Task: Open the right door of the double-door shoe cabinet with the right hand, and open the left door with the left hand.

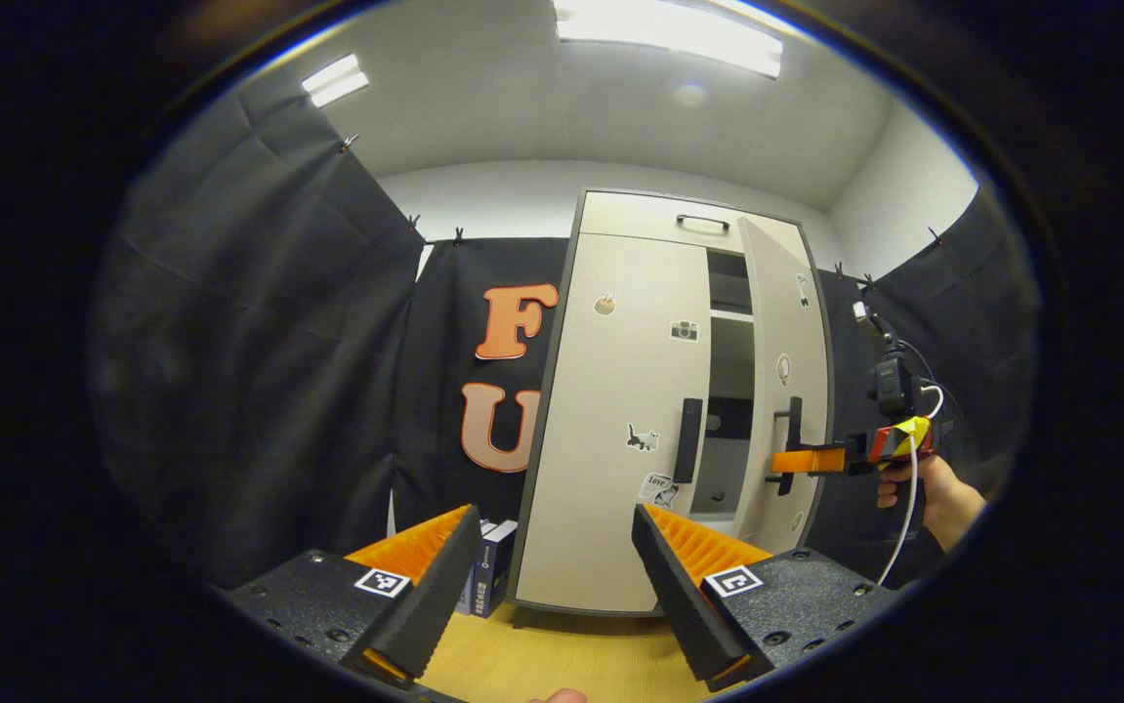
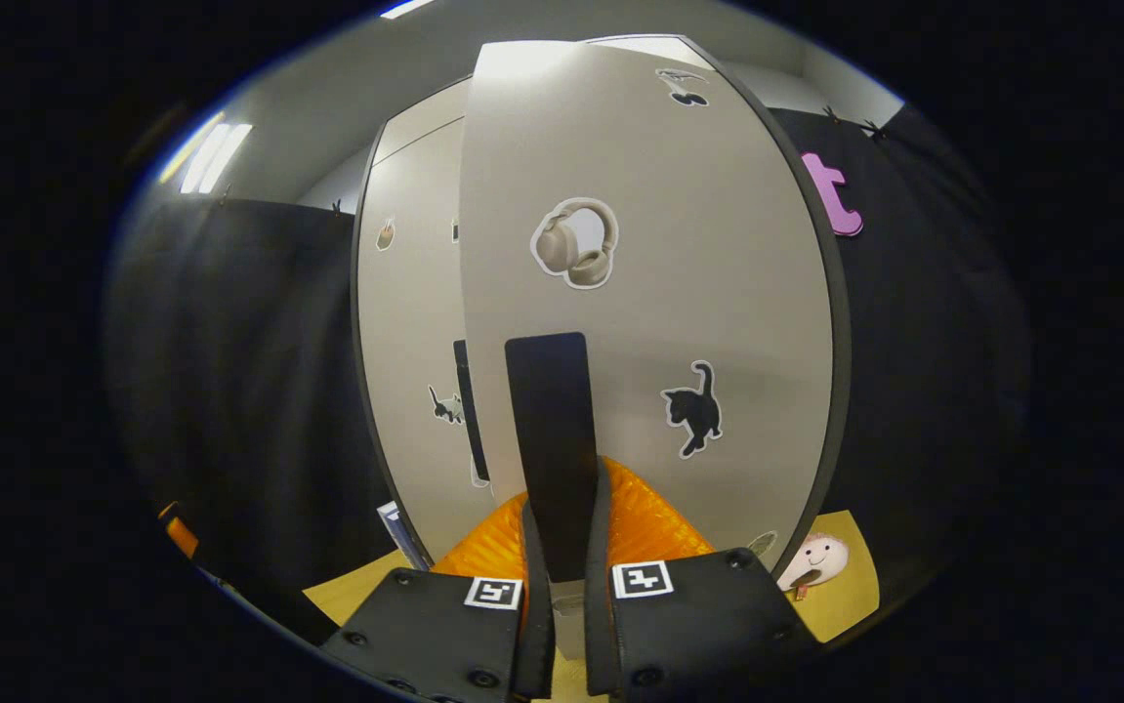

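Fingers of the right gripper [image 2: 562, 586] clamp the right door's handle [image 2: 549, 439], door ajar; left gripper [image 1: 557, 576] spread, left door [image 1: 610, 420] shut.

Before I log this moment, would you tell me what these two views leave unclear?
- Cabinet interior, left gripper view: a narrow dark gap, mostly screened by the right door; contents unreadable.
- Right door handle, right gripper view: its lower end is hidden between the right gripper fingers.
- Box beside the cabinet, left gripper view: partly behind the left gripper finger.
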A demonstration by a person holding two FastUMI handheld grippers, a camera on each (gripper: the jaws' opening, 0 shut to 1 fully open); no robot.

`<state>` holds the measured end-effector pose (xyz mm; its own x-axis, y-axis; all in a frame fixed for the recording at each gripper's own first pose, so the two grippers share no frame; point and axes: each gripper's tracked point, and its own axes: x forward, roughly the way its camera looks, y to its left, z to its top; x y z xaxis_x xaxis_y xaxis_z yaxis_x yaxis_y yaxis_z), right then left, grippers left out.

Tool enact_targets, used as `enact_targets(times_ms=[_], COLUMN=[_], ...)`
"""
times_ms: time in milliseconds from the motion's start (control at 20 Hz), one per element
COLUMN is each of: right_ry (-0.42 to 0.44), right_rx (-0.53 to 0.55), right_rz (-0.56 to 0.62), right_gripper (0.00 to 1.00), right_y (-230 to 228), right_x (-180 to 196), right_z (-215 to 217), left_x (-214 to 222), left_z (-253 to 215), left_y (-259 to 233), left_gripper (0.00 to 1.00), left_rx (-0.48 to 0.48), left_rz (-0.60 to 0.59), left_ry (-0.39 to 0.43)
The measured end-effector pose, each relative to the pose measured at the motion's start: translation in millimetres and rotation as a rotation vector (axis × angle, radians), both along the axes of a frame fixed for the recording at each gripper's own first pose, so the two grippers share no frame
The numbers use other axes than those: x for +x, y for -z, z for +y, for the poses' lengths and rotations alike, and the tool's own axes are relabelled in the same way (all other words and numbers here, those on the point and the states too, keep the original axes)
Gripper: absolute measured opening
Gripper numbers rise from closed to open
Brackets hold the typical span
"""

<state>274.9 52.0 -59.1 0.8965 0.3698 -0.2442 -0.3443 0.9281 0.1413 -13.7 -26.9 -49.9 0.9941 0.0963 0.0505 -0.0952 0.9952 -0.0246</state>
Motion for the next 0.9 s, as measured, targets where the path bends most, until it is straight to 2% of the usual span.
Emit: enact_targets(times_ms=[50, 200, 300, 350, 450, 500, 750, 850, 900], right_ry=[-0.010, -0.037, -0.054, -0.064, -0.076, -0.078, -0.082, -0.076, -0.068], right_rx=[0.013, -0.002, 0.008, 0.015, 0.013, 0.008, -0.007, -0.003, -0.003], right_rz=[0.005, -0.003, 0.000, 0.001, -0.001, -0.004, -0.004, -0.014, -0.026], right_gripper=[0.21, 0.21, 0.21, 0.21, 0.21, 0.21, 0.20, 0.20, 0.20], right_y=[-1.2, -4.5, -5.6, -8.8, -12.8, -13.9, -18.6, -19.8, -21.0], right_x=[-2.0, -7.2, -12.2, -16.7, -22.5, -25.9, -32.1, -33.6, -33.1], right_z=[-1.6, -7.1, -10.5, -13.1, -19.0, -22.3, -41.2, -45.4, -48.6], left_x=[1.1, 2.3, 4.4, 5.3, 8.4, 9.8, 22.5, 28.2, 30.6], left_z=[-3.4, -9.5, -16.2, -20.2, -28.7, -32.5, -55.0, -65.3, -70.5], left_y=[-1.3, -2.8, -1.9, 0.6, 5.4, 8.5, 19.9, 21.5, 22.9], left_gripper=[0.92, 0.94, 0.92, 0.94, 0.92, 0.94, 0.92, 0.97, 0.92], left_rx=[0.003, 0.029, 0.032, 0.028, 0.014, 0.008, 0.002, 0.010, 0.017], left_rz=[-0.005, -0.014, -0.015, -0.011, -0.005, 0.000, 0.023, 0.024, 0.027], left_ry=[-0.007, -0.028, -0.034, -0.032, -0.025, -0.023, -0.004, 0.012, 0.019])
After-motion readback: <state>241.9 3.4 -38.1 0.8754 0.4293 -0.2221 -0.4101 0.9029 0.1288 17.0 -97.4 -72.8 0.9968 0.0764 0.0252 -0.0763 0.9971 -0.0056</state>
